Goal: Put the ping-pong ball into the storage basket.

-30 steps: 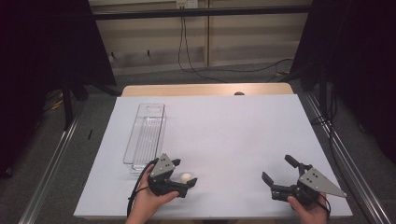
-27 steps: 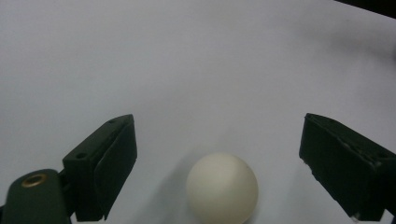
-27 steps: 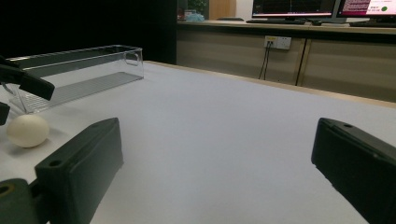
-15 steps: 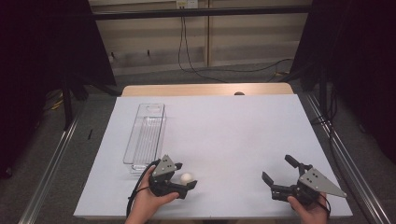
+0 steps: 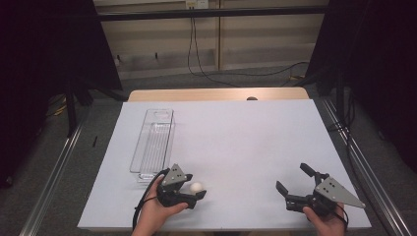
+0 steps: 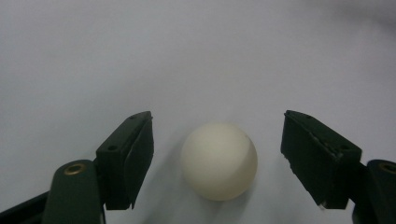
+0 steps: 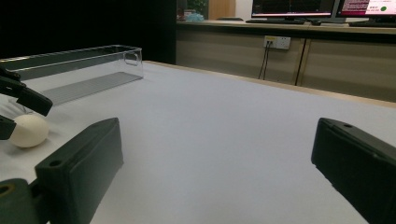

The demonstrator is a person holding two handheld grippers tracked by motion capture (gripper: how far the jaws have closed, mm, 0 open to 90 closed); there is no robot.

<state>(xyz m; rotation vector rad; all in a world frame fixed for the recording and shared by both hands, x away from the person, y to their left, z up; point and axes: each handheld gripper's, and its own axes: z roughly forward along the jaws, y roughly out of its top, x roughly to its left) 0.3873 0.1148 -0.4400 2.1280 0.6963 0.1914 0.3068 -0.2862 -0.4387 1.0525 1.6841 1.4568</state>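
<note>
— Left gripper (image 5: 196, 191) first, since that's the one I'm working: my jaws have just been closing and now stand on either side of the white ball (image 6: 219, 161), with a gap showing on both sides in the left gripper view. So nothing is gripped yet; the pads aren't touching it.

— And where is the ball, measured from the clear bin?

— On the white table cover (image 5: 246, 142), just past the bin's near end, a little to its right. My left hand (image 5: 156, 211) sits right below that same end of the clear bin (image 5: 152, 142).

— What worries you?

— I judge the ball is the risk. It's round, smooth and free on a flat sheet. It sits nearer one pad than the other, so that pad may touch first and nudge it sideways or squirt it forward out of the jaws. Pinching above its middle could pop it downward and away.

— The other tool?

— My right gripper (image 5: 293, 184) rests well to the right of the bin, near the table's front edge, jaws spread wide with nothing between them.

— Anything in the bin?

— It looks empty: a long, see-through tray lying lengthwise away from me, ribbed floor visible, no contents that I can make out.
</note>
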